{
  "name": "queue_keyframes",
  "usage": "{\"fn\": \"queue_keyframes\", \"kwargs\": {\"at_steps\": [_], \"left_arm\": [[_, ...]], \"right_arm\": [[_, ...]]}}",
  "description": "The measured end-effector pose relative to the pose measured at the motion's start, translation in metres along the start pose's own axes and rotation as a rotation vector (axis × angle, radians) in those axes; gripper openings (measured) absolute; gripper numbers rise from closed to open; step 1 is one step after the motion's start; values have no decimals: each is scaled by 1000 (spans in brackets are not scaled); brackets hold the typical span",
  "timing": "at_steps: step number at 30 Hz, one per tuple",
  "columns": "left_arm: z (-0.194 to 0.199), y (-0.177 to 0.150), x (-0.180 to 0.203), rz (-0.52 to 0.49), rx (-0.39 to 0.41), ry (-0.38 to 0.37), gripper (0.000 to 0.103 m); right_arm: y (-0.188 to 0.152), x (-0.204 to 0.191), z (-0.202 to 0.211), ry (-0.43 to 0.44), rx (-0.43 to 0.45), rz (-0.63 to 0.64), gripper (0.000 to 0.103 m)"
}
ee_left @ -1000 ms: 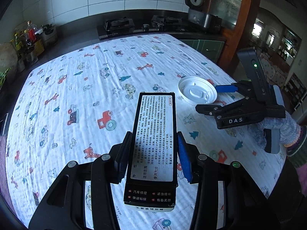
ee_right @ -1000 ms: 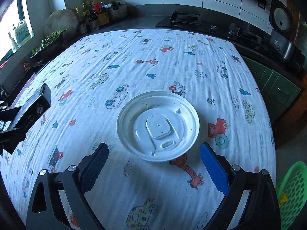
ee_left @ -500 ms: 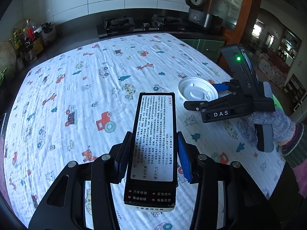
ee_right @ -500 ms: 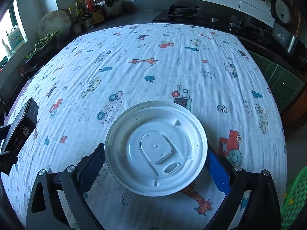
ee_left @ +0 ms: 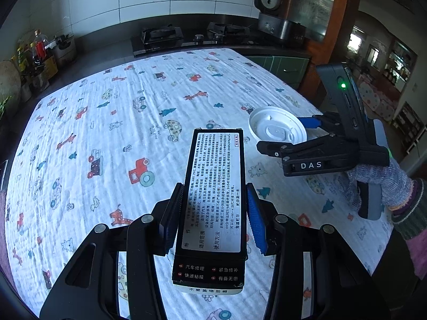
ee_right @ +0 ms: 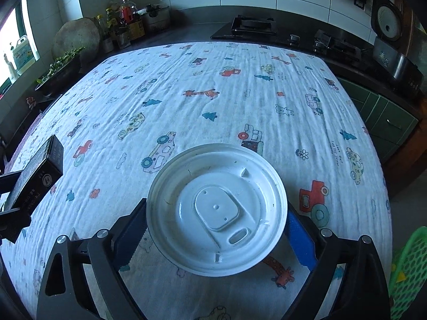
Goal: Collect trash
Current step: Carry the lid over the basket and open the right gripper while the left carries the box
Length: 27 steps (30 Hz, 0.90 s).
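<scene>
Left gripper (ee_left: 213, 213): its fingers (ee_left: 172, 218) are closed on a long black box (ee_left: 213, 202) with a white printed label (Chinese text), gripping its long sides; the box points forward above the desk (ee_left: 106, 122).
Right gripper (ee_right: 216, 229): its fingers (ee_right: 300, 240) sit at the left and right rim of a white plastic cup lid (ee_right: 216, 208); whether the pads actually press the rim or only bracket it, I cannot tell.
Cup lid: lies with its hollow underside up on the cloth, near the desk's right edge in the left wrist view (ee_left: 277, 129).
Black box, from the right wrist view (ee_right: 37, 176): at the far left, held off the cloth, well apart from the lid.
Desk cover: a white tablecloth (ee_right: 213, 93) printed with cars, giraffes and trees.
Right hand (ee_left: 373, 181): wears a knitted glove around the gripper handle.
Green basket (ee_right: 408, 269): beyond the desk's right corner, low in the right wrist view.
Background: gas stove (ee_left: 186, 37) and rice cooker (ee_left: 275, 16) on the dark kitchen worktop behind.
</scene>
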<state>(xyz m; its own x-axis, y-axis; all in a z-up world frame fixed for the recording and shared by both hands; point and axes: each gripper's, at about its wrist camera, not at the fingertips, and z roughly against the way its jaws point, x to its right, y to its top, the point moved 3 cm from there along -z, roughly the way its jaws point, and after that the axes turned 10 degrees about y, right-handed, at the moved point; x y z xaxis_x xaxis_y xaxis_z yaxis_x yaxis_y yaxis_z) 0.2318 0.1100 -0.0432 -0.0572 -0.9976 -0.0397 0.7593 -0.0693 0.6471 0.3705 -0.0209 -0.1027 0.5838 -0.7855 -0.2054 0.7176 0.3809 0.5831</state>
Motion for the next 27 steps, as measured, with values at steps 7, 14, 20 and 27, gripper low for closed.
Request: {"fn": "queue_keyframes", "kwargs": {"at_steps": [7,14,20,27], "left_arm": [[10,4,25,-33,20,-24,45],[20,12,69,-89,49,-76,45],[23,19,117,-142,57,-130,45],[21,30,180,-209,63,-186,45]], "right_arm": [[-14,7,39,-30,51,-7,90],[-44,41,91,-95,102,-66,90],[-83,85,138,-172,128,-149,90],[-135,145,188,-278,136,-245,91]]}}
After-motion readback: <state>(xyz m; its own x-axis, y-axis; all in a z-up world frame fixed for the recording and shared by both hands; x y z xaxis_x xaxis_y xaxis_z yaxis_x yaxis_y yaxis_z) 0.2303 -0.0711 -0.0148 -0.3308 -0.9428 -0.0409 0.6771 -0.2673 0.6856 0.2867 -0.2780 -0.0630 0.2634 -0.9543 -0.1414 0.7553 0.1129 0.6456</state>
